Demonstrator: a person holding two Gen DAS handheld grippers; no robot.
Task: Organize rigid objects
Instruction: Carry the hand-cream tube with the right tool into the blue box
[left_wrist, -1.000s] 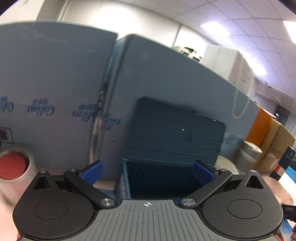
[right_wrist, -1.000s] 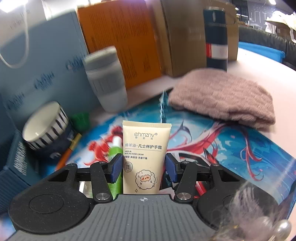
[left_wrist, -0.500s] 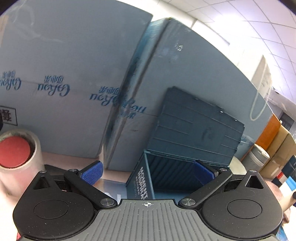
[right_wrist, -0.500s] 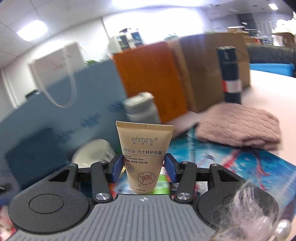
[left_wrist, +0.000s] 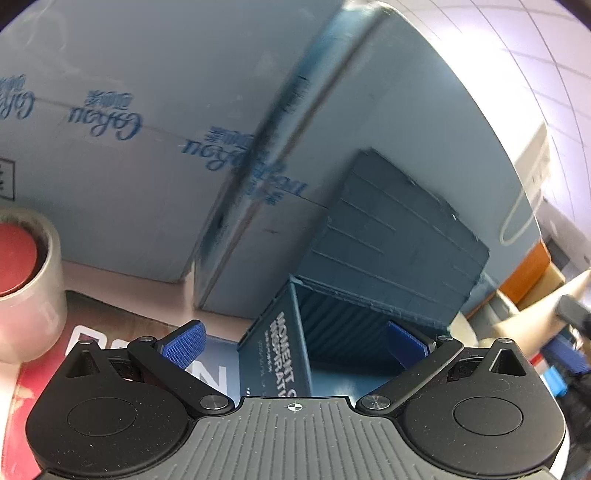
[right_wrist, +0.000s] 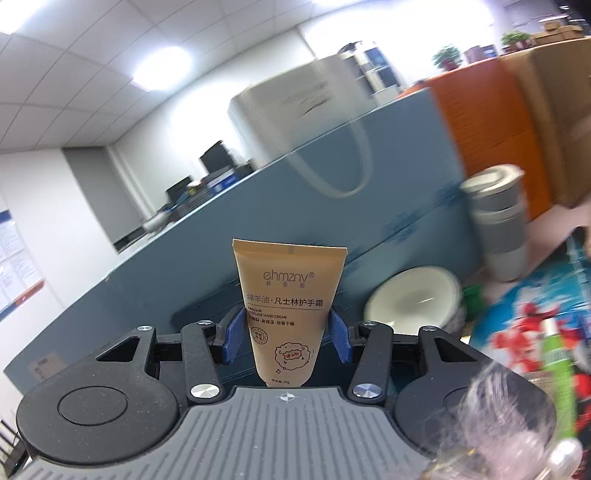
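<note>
Clamping hand cream tube (right_wrist: 291, 306) upright — right hand-held gripper (right_wrist: 288, 332) raised, left hand-held gripper (left_wrist: 295, 343) spread wide over dark open box (left_wrist: 351, 332)

— What did the room show?
— White tiled ceiling (right_wrist: 74, 74), one lit panel (right_wrist: 162, 62). White walls (right_wrist: 33, 192), grey cabinet (right_wrist: 92, 192).
— Furniture?
— Blurred desks with dark monitors (right_wrist: 216, 158).

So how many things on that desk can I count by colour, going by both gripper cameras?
Tan: 1, the hand cream tube held in the right gripper.
Grey: 1, the lidded cup.
White: 1, the bowl.
Dark blue: 1, the open box.
Green: 1, the tube.
Clear: 1, the tape roll.
Total: 6
</note>
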